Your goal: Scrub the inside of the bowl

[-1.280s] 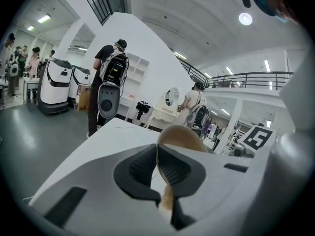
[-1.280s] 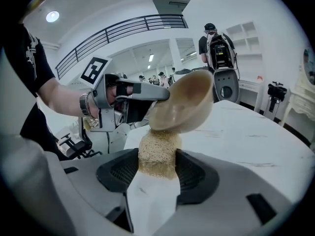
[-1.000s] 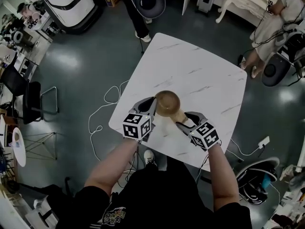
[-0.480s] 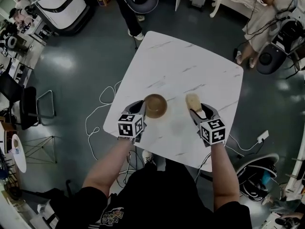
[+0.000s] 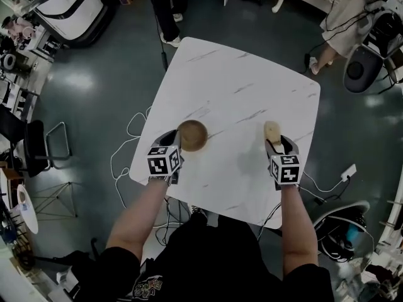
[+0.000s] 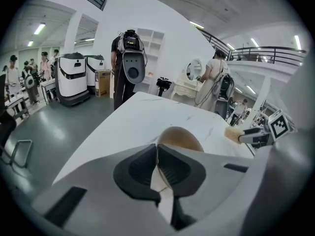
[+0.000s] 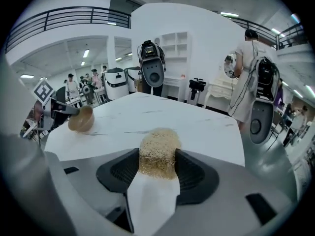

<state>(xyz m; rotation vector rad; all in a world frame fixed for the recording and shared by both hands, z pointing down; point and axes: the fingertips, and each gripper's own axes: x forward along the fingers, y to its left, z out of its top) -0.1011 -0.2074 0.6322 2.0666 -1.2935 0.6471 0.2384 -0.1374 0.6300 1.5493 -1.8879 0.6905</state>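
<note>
A brown wooden bowl (image 5: 192,135) is over the white marble table (image 5: 245,87) near its left edge. My left gripper (image 5: 177,142) is shut on the bowl's rim. In the left gripper view the rim (image 6: 158,154) sits pinched between the dark pads, and the bowl's body (image 6: 181,137) bulges beyond them. My right gripper (image 5: 275,142) is shut on a tan fibre scrubber (image 5: 272,131), well to the right of the bowl. The scrubber (image 7: 158,151) fills the gap between the jaws in the right gripper view, where the tilted bowl (image 7: 81,120) shows far left.
The table's near edge (image 5: 208,203) lies just behind both grippers. Cables (image 5: 129,143) trail on the floor left of the table. A person (image 5: 165,8) stands at the far side, another (image 5: 340,17) at the far right, with white machines (image 5: 69,8) and chairs (image 5: 38,146) around.
The grippers have drawn apart. The scrubber has left the bowl and gone right with the right gripper. The left gripper has carried the bowl left and lower.
</note>
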